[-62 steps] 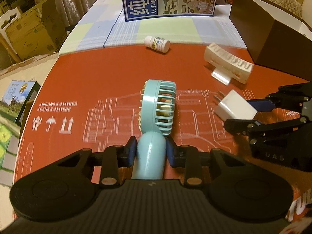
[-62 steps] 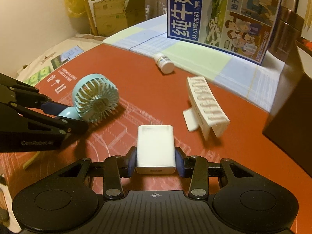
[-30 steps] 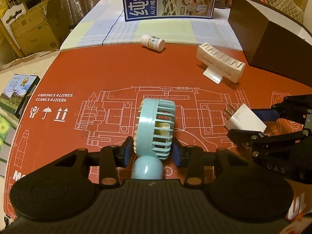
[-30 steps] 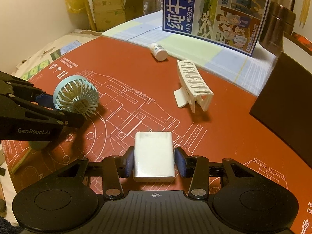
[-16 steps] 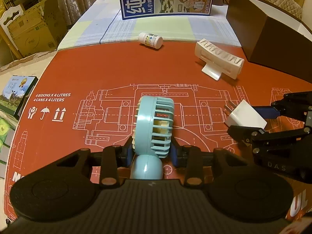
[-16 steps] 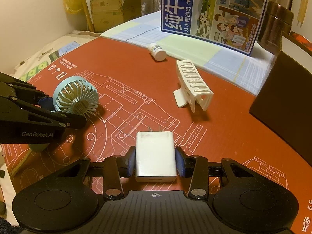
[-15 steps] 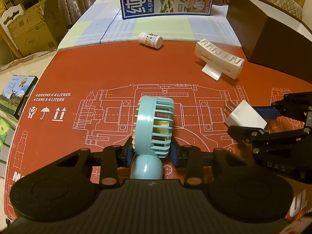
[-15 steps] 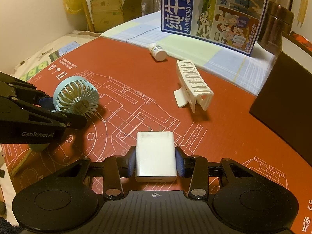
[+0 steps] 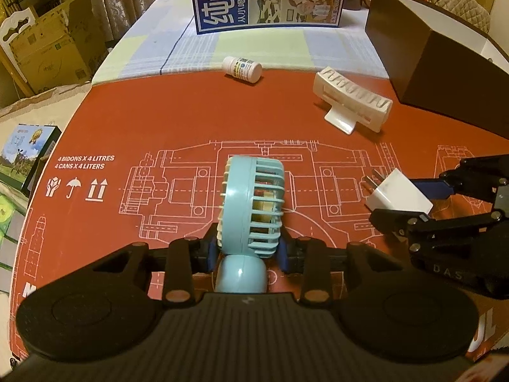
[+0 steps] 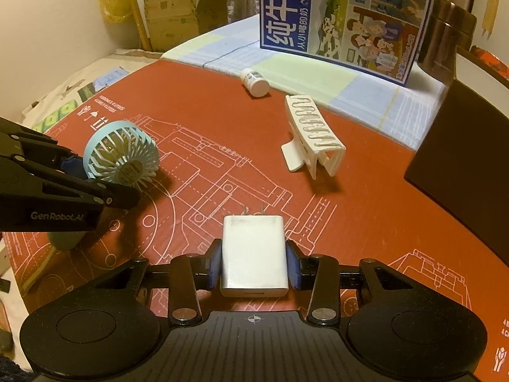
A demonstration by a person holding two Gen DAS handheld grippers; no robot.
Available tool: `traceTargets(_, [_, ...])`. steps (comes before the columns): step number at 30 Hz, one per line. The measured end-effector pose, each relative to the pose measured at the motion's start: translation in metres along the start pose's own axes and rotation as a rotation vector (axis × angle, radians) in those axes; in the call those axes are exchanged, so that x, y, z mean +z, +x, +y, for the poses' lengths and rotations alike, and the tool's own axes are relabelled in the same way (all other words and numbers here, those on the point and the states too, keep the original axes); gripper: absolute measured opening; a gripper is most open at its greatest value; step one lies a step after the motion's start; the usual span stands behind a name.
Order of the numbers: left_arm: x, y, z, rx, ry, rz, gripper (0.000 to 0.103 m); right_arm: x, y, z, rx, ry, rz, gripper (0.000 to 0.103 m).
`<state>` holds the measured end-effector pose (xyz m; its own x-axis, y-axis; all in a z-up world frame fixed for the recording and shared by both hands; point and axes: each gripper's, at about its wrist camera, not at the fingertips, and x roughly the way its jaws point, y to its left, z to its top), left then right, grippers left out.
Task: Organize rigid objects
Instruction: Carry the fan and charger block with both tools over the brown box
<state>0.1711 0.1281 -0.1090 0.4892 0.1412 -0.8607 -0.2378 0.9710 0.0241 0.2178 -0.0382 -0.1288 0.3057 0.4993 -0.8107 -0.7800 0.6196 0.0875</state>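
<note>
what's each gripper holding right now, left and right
left gripper: closed on the blue handheld fan, jaws have just been closing.
right gripper: closed on the white plug adapter.

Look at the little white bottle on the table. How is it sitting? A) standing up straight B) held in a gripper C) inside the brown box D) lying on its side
D: the little white bottle lies on its side near the far edge of the red mat, touched by neither gripper.
</note>
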Motion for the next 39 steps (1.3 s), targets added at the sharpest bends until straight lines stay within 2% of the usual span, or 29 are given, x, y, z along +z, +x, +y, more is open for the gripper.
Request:
traceTargets(27, [0.022,-0.024,-0.018,-0.028,0.018,-0.069,0.031,0.012,-0.037,-0.025,-0.023,0.082,-0.094,0.038])
traceTargets(39, [0.037,-0.037,-0.041,-0.057,0.062,-0.104,0.031,0.015,-0.063,-0.044,-0.044,0.12,-0.141,0.038])
